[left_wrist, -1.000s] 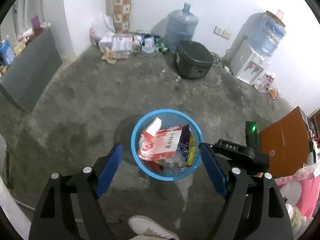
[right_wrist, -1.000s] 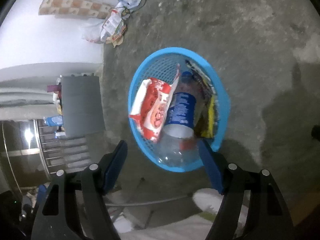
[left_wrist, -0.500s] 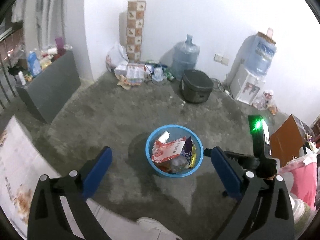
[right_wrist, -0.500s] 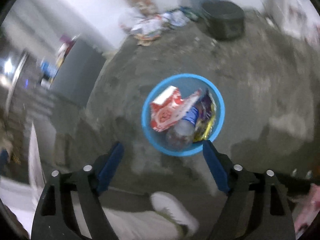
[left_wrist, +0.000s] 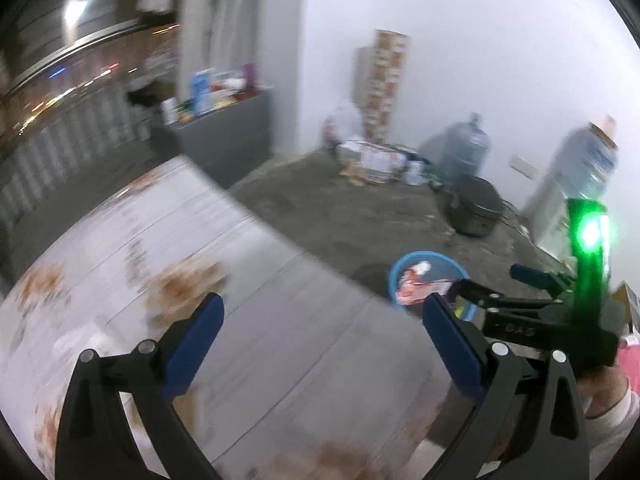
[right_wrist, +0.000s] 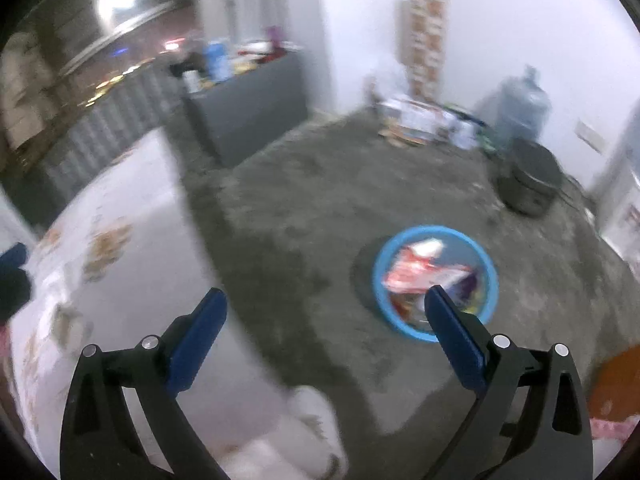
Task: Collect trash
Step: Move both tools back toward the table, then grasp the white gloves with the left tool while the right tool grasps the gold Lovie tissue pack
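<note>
Left wrist view shows our left gripper over the pale, stained desk, its jaws spread wide with nothing between them. Beyond the desk's edge, the blue basket stands on the grey concrete floor, holding a red-and-white wrapper and other trash. Our right gripper juts in beside it on the right. From the right wrist, our right gripper hangs above floor and desk, jaws opening, nothing between them, basket ahead at right.
</note>
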The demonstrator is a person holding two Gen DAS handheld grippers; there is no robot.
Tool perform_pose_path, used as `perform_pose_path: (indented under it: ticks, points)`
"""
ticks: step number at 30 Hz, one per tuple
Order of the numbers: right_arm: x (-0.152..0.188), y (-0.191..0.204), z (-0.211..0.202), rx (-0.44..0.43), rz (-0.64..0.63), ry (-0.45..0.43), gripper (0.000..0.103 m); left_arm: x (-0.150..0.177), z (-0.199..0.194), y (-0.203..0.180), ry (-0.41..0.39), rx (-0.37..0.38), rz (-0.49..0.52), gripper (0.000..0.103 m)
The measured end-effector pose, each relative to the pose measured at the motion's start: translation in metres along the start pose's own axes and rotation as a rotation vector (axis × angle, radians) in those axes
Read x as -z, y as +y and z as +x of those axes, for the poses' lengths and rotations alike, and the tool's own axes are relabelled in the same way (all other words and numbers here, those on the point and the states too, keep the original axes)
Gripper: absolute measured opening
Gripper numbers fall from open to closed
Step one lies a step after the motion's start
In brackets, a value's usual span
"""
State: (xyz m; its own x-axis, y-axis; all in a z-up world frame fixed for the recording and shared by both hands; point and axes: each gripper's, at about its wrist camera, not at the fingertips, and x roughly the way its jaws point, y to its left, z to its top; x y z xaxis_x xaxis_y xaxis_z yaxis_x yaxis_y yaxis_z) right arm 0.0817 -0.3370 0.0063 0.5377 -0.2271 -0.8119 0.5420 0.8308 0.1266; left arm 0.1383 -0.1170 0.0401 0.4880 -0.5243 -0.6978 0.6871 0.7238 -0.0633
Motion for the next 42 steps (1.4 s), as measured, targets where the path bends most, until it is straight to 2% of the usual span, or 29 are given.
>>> perform_pose_path:
  ticks: [7,10,14,16,22,25,42]
  points:
    - [0.032,0.104,0.009,-0.143,-0.308,0.056,0.095,0.063,-0.036,0.07,0.041,-0.191,-0.172,0.097]
    - [0.049,0.134,0.015,-0.168,-0.437,0.087,0.095,0.096,-0.044,0.095,0.081,-0.269,-0.256,0.097]
    - [0.068,0.164,0.024,-0.191,-0.536,0.141,0.095,0.13,-0.04,0.12,0.142,-0.347,-0.322,0.097]
    - [0.076,0.172,0.032,-0.196,-0.553,0.174,0.095,0.141,-0.034,0.129,0.173,-0.355,-0.338,0.097]
    - [0.081,0.177,0.036,-0.2,-0.553,0.162,0.095,0.163,-0.017,0.153,0.255,-0.355,-0.413,0.097]
    - [0.084,0.181,0.039,-0.21,-0.535,0.168,0.095,0.166,-0.013,0.157,0.241,-0.386,-0.386,0.097]
    - [0.089,0.187,0.033,-0.222,-0.535,0.149,0.095,0.175,-0.021,0.153,0.159,-0.396,-0.347,0.098]
